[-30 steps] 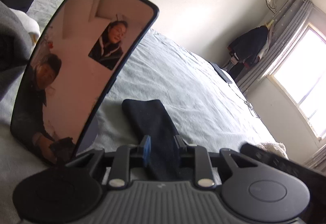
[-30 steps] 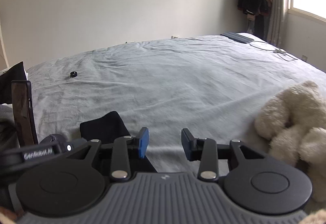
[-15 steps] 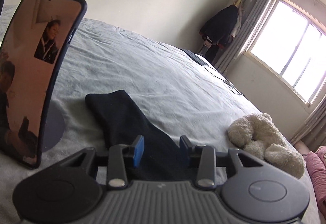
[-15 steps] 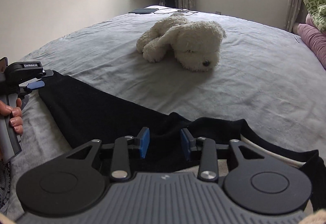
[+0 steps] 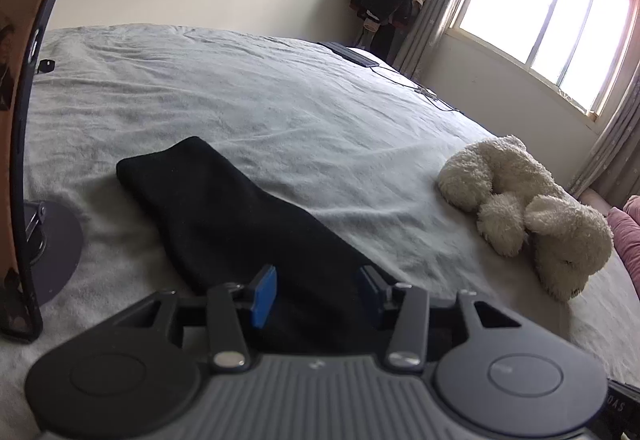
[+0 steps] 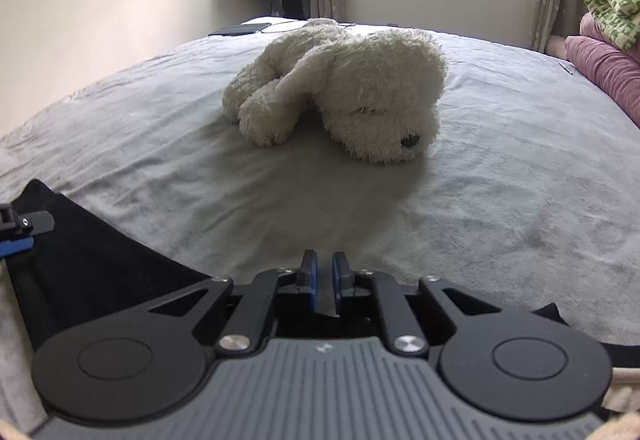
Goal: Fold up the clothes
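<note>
black garment (image 5: 240, 224) lies flat on the bed (image 5: 280, 112) for folding; left gripper (image 5: 316, 290) unclenched above it, jaws just widening; right gripper (image 6: 324, 282), at 6 o'clock, closing on an edge.

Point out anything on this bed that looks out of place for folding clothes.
The white plush dog lies on the grey bedsheet, just beyond the black garment, taking up folding space. A phone on a stand props upright at the garment's far end. Nothing looks spilled or damaged.
</note>
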The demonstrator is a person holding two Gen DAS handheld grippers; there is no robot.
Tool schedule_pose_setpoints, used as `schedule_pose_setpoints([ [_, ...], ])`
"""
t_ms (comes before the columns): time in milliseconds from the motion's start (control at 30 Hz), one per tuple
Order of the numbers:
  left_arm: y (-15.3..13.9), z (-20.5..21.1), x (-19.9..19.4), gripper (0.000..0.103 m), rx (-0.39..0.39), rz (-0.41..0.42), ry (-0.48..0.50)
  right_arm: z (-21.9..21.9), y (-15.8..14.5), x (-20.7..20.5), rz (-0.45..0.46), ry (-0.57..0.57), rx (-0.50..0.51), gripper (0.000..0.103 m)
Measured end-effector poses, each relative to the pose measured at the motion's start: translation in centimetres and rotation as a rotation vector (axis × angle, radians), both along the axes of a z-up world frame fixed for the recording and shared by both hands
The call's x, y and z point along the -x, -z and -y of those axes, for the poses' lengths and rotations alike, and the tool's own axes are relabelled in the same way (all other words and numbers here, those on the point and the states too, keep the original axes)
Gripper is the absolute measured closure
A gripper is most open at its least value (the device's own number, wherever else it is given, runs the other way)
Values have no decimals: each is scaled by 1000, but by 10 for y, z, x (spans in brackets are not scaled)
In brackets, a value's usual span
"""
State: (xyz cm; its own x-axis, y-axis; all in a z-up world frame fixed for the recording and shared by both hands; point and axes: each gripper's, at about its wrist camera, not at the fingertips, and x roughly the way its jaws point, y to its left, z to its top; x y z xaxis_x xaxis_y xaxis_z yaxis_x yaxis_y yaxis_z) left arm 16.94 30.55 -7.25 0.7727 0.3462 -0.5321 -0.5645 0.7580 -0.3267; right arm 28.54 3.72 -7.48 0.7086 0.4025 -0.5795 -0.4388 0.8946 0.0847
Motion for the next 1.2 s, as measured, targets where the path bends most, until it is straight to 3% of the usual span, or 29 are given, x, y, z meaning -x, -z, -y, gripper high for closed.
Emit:
schedule_pose_setpoints([
  [133, -10, 2, 10, 55, -7, 105, 15, 27, -13, 29, 21, 39, 35, 64],
  [300, -7, 7, 2, 54, -7, 53, 52, 89, -16, 62, -3, 191, 37, 58],
  [400, -1, 6, -5, 52, 1, -7, 56, 121, -6, 77, -37, 323, 77, 58],
  [500, 1, 6, -6, 50, -2, -16, 65, 140, 8, 80, -92, 414, 112, 59],
  [600, 2, 10, -8, 45, -26, -30, 84, 143, 12, 71, -98, 425, 106, 57],
  [767, 2, 12, -9, 44, -42, -43, 94, 137, 14, 37, -83, 442, 137, 42],
  [900, 3, 12, -10, 44, -45, -46, 99, 147, 10, 28, -53, 420, 109, 40],
  [933, 3, 12, -10, 44, -47, -47, 101, 150, 7, 27, -45, 415, 104, 46],
  [1067, 4, 9, -10, 44, -37, -43, 102, 177, -30, 61, -7, 420, 122, 46],
  [1200, 4, 10, -11, 43, -43, -48, 106, 224, -45, 101, -21, 518, 122, 46],
])
